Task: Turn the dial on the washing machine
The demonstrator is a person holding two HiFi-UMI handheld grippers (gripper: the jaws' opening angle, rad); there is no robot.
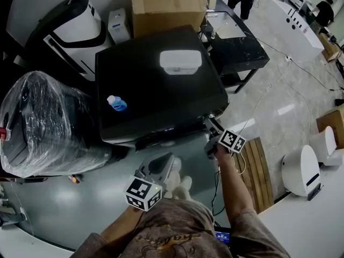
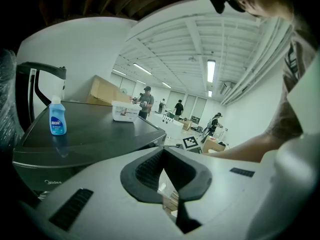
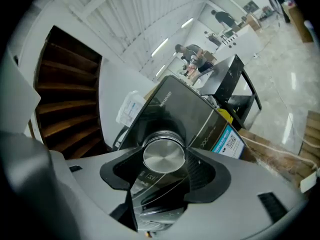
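- Right gripper (image 1: 210, 126) is clamped on the one silver dial (image 3: 164, 157), at the front right corner of the single washing machine (image 1: 156, 90).
- Left gripper (image 1: 160, 164) has its jaws together and empty, in front of the machine.
- One blue bottle (image 1: 116, 103) stands near the top's front-left corner, and one white box (image 1: 180, 62) sits near its rear edge.
- "Midea" on the machine's front can be read only in the left gripper view; the dial shows only in the right gripper view.
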